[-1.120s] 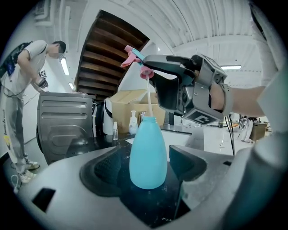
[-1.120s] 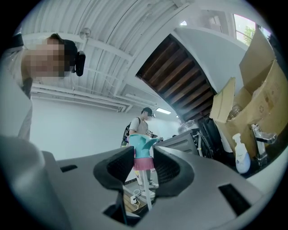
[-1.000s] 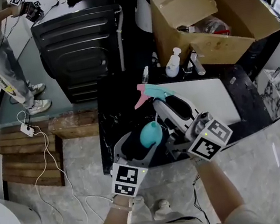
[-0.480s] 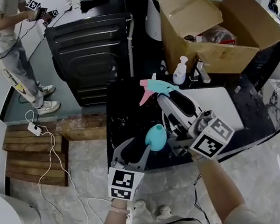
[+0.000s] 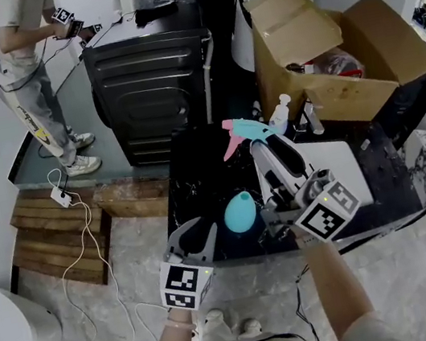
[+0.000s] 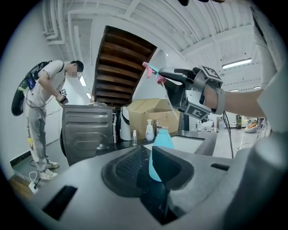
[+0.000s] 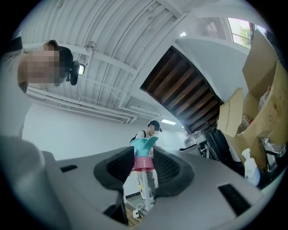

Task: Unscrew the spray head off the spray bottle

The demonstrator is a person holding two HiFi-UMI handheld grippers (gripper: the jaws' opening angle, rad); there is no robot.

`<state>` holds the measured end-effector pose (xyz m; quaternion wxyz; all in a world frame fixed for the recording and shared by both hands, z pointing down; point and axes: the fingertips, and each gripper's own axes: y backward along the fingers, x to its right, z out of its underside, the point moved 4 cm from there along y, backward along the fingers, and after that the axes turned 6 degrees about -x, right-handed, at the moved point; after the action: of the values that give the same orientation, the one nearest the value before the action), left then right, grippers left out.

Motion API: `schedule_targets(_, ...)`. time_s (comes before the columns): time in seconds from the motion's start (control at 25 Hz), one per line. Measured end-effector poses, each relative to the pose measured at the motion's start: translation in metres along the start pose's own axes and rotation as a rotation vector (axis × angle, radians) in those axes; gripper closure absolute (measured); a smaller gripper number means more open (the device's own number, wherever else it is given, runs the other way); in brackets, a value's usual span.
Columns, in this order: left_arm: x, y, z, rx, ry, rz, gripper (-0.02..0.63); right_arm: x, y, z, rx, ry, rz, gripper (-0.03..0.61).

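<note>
The teal bottle (image 5: 239,211) stands headless on the black table (image 5: 199,184); in the left gripper view the bottle (image 6: 163,140) shows beyond the jaws. My left gripper (image 5: 198,233) sits just left of it and apart. Its jaws (image 6: 150,168) have just been closing to a narrow gap with nothing between them. My right gripper (image 5: 262,149) is raised above the table, shut on the teal-and-pink spray head (image 5: 243,130). In the right gripper view the pads clamp the pink collar of the spray head (image 7: 143,161), and its dip tube (image 7: 144,188) hangs free below.
A white board (image 5: 343,167) lies on the table's right half. A white pump bottle (image 5: 279,113) and small bottles stand at the far edge before an open cardboard box (image 5: 341,61). A dark cabinet (image 5: 153,86) is behind. A person (image 5: 24,68) stands far left.
My left gripper let go of the bottle and drew back from it, jaws narrowing. The bottle stays on the table. My right gripper rose with the spray head.
</note>
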<state>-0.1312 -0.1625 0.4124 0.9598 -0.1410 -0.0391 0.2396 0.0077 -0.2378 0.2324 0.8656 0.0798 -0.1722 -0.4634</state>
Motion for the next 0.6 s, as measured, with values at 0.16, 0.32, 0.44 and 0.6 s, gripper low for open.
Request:
schedule_targets(0.16,-0.008,0.009,-0.001,0.037,0.031,-0.06,0.595,0.005,0.016,-0.002,-0.001,-0.004,0.017,0.439)
schedule_targets(0.32,-0.015,0.017,0.0,0.057,0.092,-0.095,0.607,0.01,0.04,0.0,-0.013,-0.016,0.046,0.44)
schedule_targets(0.44,-0.017,0.022,0.001,0.073,0.125,-0.114,0.607,0.013,0.059,0.003,-0.024,-0.026,0.069,0.44)
schedule_targets(0.6,-0.013,0.028,0.002,0.082,0.143,-0.131,0.607,0.019,0.088,0.007,-0.033,-0.042,0.102,0.44)
